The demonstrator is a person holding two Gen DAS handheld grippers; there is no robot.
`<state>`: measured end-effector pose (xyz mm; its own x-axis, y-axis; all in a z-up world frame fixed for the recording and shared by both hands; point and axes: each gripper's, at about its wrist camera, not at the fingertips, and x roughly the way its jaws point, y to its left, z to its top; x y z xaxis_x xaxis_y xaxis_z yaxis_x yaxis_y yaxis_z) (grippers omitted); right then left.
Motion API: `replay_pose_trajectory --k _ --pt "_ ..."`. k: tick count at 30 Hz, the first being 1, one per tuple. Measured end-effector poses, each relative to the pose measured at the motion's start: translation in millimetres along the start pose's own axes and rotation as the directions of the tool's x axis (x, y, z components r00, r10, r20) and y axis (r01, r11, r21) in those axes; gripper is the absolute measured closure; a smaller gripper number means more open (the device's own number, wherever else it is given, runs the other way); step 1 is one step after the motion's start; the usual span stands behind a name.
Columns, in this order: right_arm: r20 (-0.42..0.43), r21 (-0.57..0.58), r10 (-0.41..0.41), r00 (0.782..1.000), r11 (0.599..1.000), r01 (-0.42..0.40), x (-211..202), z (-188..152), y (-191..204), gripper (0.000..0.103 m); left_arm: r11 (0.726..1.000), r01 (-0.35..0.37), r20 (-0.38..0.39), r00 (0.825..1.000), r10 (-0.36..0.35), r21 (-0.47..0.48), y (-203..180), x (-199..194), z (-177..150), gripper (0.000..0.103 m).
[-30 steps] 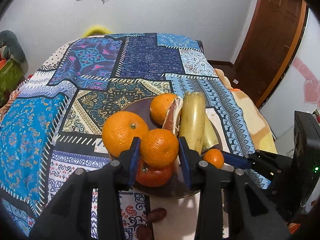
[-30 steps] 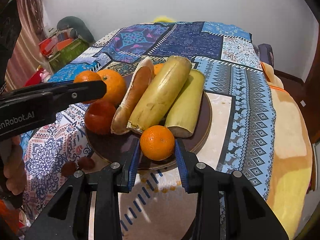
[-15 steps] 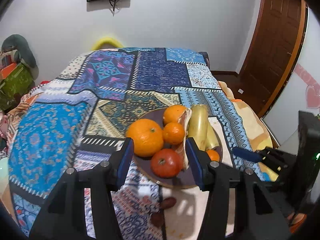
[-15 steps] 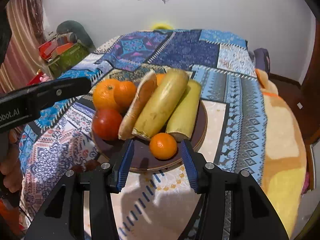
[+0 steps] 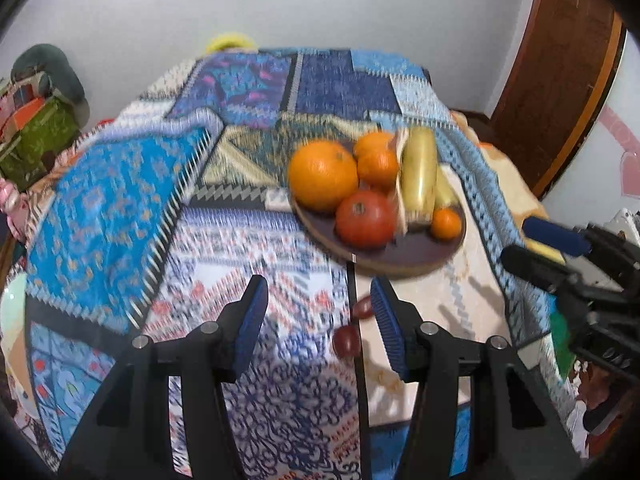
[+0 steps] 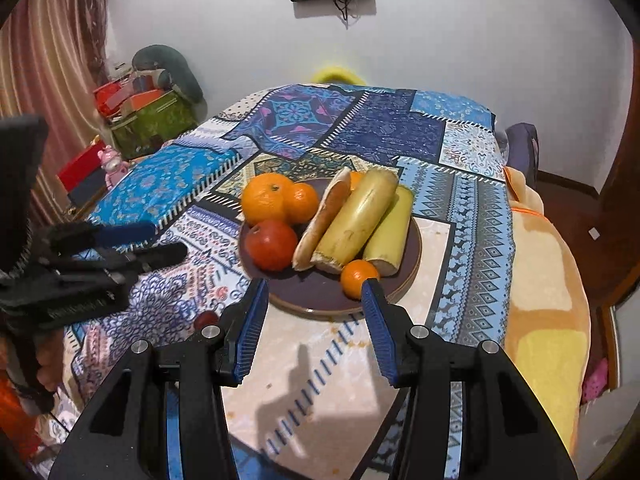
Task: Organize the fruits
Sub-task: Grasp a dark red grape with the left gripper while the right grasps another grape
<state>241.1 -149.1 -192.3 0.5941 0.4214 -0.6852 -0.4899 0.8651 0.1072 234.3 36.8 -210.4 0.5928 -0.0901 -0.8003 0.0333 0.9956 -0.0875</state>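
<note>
Both claws have let go and pulled back from the plate (image 6: 412, 264): 1 second ago the left claw (image 5: 316, 324) pinched a small orange and the right claw (image 6: 312, 324) pinched another, and now each hangs spread and empty above the patterned worktop (image 5: 120, 200), short of the plate's near rim. The left view is smeared with motion, so that claw is swinging away to the left.

On the plate lie the big orange (image 6: 266, 198), the small orange (image 6: 302, 202) beside it, a red tomato-like fruit (image 6: 271, 245), 1 tan sweet-potato-like piece (image 6: 324, 220), 2 yellow-green stalks (image 6: 360, 220), and the other small orange (image 6: 358, 278) at the near edge. A further orange peeks out behind the stalks in the left view.

2 small dark red fruits (image 5: 347, 342) rest on the cloth off the plate, just beside the left claw's right finger. By my reading, both deliveries are done, and these 2 strays look like the next pickup.
</note>
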Motion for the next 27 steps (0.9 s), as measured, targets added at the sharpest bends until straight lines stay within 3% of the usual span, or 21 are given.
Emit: replay_pose_trajectory --k 5,12,14,17,27 --pt "-0.031 -0.002 0.012 0.999 1.0 -0.012 6 -12 6 0.058 0.999 0.039 -0.084 0.996 -0.04 -0.021 -3 22 -18 0.051" --pt "-0.082 -0.008 0.023 0.996 1.0 -0.024 20 -24 13 0.057 0.999 0.048 -0.142 0.989 -0.048 -0.006 -9 45 -28 0.066" --pt "-0.09 -0.009 0.03 0.995 0.999 -0.031 23 -25 15 0.057 0.999 0.04 -0.135 0.99 -0.039 0.008 -10 47 -28 0.072" --pt "-0.103 -0.009 0.042 0.994 0.999 -0.043 29 -26 17 0.057 0.996 0.086 -0.132 0.988 -0.086 -0.004 -7 47 -27 0.084" --pt "-0.162 -0.051 0.073 0.984 0.995 -0.082 61 -22 40 0.058 0.996 0.078 -0.071 0.994 -0.08 -0.04 25 24 -30 0.085"
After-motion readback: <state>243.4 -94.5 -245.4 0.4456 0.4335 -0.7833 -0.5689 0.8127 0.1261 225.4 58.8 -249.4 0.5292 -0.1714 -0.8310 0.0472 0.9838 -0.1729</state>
